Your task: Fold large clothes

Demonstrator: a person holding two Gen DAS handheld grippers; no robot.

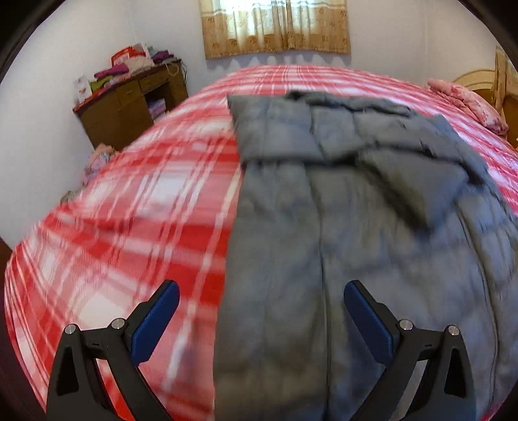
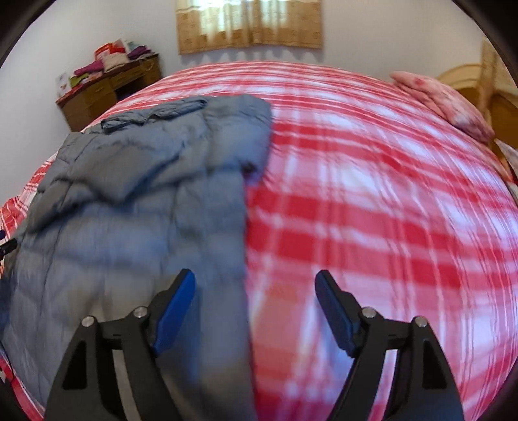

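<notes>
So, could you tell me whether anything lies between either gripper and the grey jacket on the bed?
Nothing visible does. The left gripper and the right gripper both hang open directly over the jacket, each at one side edge, with only the checked bedspread around it.

From my left wrist cam the jacket (image 1: 356, 226) lies on the bed (image 1: 129, 210), filling centre-right; desk (image 1: 129, 107) upper left, pillow (image 1: 469, 103) upper right, curtain (image 1: 275, 26) top centre.
</notes>
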